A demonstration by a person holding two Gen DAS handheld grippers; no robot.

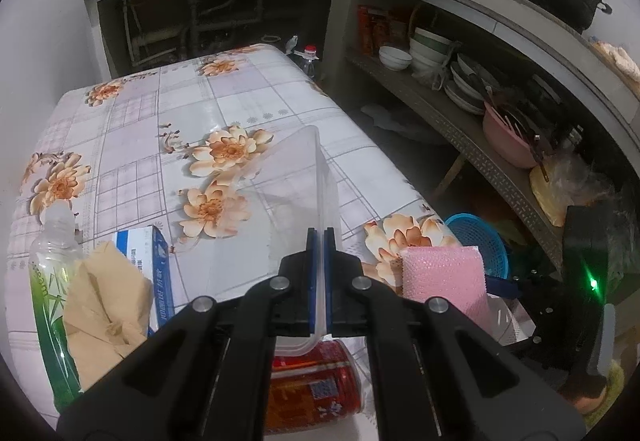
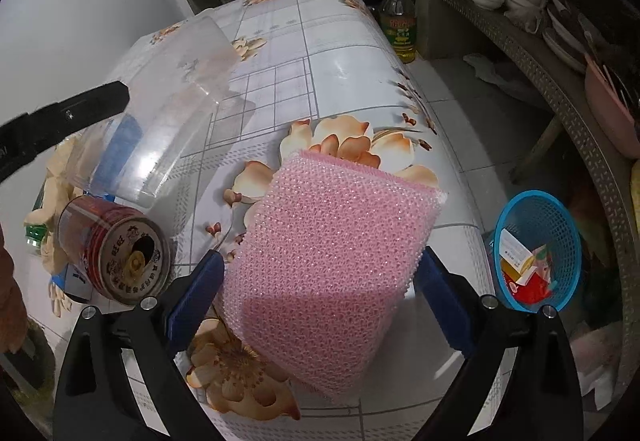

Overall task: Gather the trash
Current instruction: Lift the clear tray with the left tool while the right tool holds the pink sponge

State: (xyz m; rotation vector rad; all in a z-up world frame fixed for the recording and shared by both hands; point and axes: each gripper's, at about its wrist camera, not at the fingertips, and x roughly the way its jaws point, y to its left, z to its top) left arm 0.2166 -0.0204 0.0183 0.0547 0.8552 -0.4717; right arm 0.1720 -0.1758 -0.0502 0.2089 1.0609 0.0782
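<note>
My left gripper [image 1: 319, 241] is shut on the rim of a clear plastic container [image 1: 288, 181] and holds it tilted above the floral table [image 1: 224, 97]; the container also shows in the right wrist view [image 2: 172, 101]. My right gripper [image 2: 320, 281] grips a pink bubble-wrap piece [image 2: 332, 241] between its blue pads, above the table's near right corner; the piece also shows in the left wrist view [image 1: 444, 277]. A red can [image 2: 112, 245] lies on its side on the table, also in the left wrist view [image 1: 316, 385]. A blue mesh basket [image 2: 536, 249] with paper scraps stands on the floor to the right.
A clear bottle with green label [image 1: 52, 281], crumpled brown paper [image 1: 108, 309] and a blue-white box [image 1: 148, 261] lie at the table's near left. An oil bottle [image 2: 398, 21] stands on the floor beyond the table. Shelves with bowls and dishes [image 1: 432, 53] run along the right.
</note>
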